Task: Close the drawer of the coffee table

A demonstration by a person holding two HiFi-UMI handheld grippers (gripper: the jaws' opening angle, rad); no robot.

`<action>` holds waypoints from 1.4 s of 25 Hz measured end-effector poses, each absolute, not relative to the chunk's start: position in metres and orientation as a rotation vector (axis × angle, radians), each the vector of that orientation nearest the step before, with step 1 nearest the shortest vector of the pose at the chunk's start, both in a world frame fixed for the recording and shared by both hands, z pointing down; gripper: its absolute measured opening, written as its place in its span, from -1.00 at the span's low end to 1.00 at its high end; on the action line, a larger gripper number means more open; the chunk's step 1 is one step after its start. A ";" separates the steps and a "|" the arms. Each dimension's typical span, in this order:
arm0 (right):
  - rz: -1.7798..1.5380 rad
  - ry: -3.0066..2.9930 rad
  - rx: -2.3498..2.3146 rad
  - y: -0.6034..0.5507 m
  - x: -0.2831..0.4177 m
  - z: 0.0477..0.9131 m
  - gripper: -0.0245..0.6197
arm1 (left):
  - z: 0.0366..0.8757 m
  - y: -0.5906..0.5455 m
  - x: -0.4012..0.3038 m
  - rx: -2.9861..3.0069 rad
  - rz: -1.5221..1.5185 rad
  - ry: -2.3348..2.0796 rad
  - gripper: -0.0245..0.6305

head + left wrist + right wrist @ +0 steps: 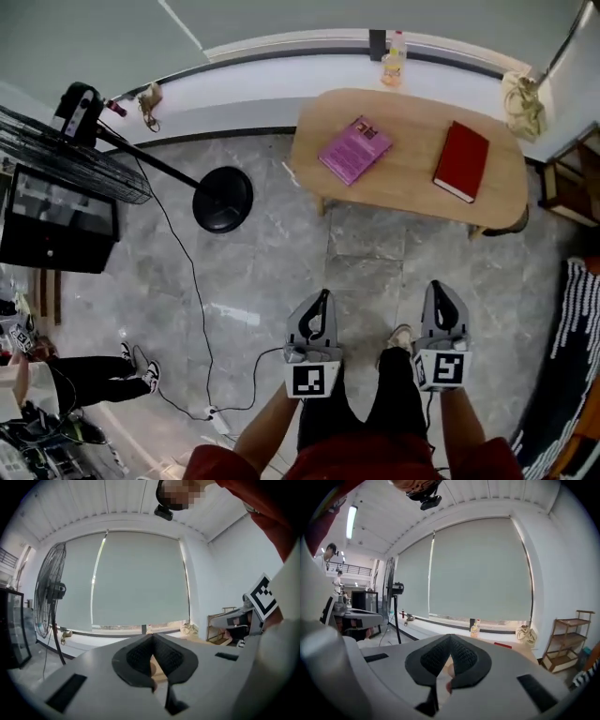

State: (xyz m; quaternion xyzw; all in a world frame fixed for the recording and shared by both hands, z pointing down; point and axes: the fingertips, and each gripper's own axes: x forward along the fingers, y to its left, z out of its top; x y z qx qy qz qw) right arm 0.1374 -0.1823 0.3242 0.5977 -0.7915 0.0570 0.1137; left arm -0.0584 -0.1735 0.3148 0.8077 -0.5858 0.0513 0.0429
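One coffee table (403, 202) sits at about one o'clock from where I stand, well apart from both tools. No drawer sticks out of any side I can see from the head view, so I judge it is either already pushed in or on a side hidden from me. I cannot tell which.

On the counter (412, 141) lie a pink book (354, 149) towards eleven o'clock and a red book (461, 160) towards two. A yellowish bottle (393, 62) stands on the sill beyond, at twelve.

The left gripper (322, 300) and right gripper (442, 292) hang side by side at six o'clock, above my feet. Both have their fingers pressed together on nothing and touch no furniture.

A floor fan (223, 199) stands at ten o'clock.

If the drawer is open, the whole approach and push is left to do.
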 end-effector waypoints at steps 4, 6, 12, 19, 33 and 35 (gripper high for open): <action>0.216 -2.338 1.777 -0.162 0.134 0.239 -0.93 | 0.220 -0.156 -0.060 2.467 0.119 -1.812 -0.91; 0.212 -2.349 1.787 -0.158 0.129 0.209 -0.93 | 0.183 -0.155 -0.065 2.468 0.068 -1.844 -0.91; 0.080 -2.413 1.855 -0.140 0.139 0.134 -0.93 | 0.114 -0.134 -0.074 2.537 -0.038 -1.942 -0.91; -0.203 -2.486 1.914 -0.136 0.148 0.033 -0.93 | 0.046 -0.132 -0.095 2.676 -0.091 -2.024 -0.91; -0.225 -2.493 1.941 -0.159 0.139 0.008 -0.93 | 0.021 -0.152 -0.113 2.624 -0.123 -2.080 -0.91; -0.226 -2.496 1.941 -0.160 0.139 0.007 -0.93 | 0.020 -0.151 -0.114 2.617 -0.121 -2.083 -0.90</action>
